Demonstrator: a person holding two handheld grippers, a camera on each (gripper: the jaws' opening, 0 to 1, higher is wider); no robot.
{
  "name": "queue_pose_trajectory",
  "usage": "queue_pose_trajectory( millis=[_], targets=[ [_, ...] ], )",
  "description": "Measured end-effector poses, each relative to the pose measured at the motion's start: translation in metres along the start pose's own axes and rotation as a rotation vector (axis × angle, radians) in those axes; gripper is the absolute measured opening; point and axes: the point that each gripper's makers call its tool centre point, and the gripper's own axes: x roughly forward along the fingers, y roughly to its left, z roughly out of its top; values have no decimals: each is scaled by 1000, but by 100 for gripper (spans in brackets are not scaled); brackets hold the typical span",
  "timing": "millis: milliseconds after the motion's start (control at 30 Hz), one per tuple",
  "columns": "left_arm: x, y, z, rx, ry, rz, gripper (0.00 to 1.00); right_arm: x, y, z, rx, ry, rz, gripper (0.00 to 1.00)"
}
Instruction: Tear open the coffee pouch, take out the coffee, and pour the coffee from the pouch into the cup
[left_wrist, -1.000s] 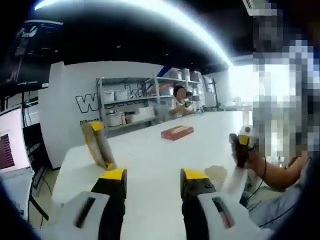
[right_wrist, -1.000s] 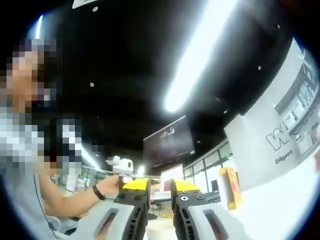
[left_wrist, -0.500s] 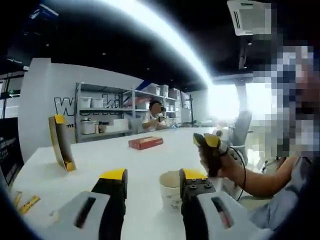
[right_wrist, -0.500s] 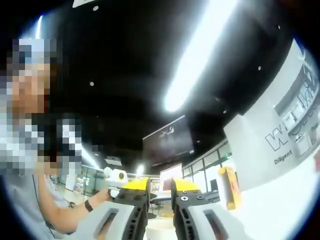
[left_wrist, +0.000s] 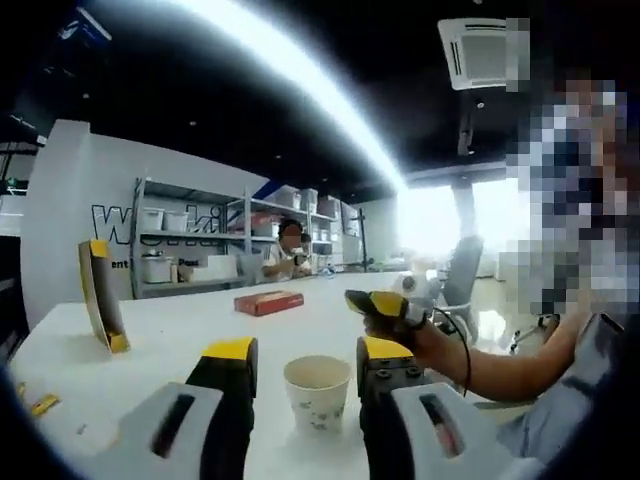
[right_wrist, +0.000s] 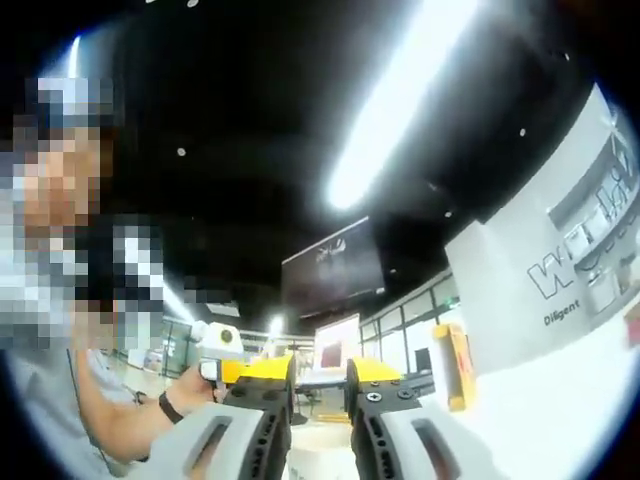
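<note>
Since the earlier frame the cup (left_wrist: 318, 389) now sits centred between the spread, empty left gripper (left_wrist: 305, 352) jaws.

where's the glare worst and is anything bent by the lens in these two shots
Left gripper view: the window behind the chair blows out white, and the ceiling light strip arcs from fisheye bend; the paper cup stays sharp. Right gripper view: the light strip glares hardest, and the white wall leans and curves.
</note>
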Motion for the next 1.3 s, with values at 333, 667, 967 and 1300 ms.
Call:
queue_pose_trajectory(
  millis=[333,667,967,1300],
  targets=[
    [-15,0,0,-16,-33,12,39,4,2,-25,-42,178,-102,37],
    [-27,-9,-1,-9,-61,0,38,-8,14,-76,-106,477,-280,50],
    [-30,-12,4,-34,-94,-12,36,1,10,-97,-73,519,-306,56],
    [-27,-16,3,-10,-81,-23,37,20,1,-125,-141,638,-283,56]
  ],
)
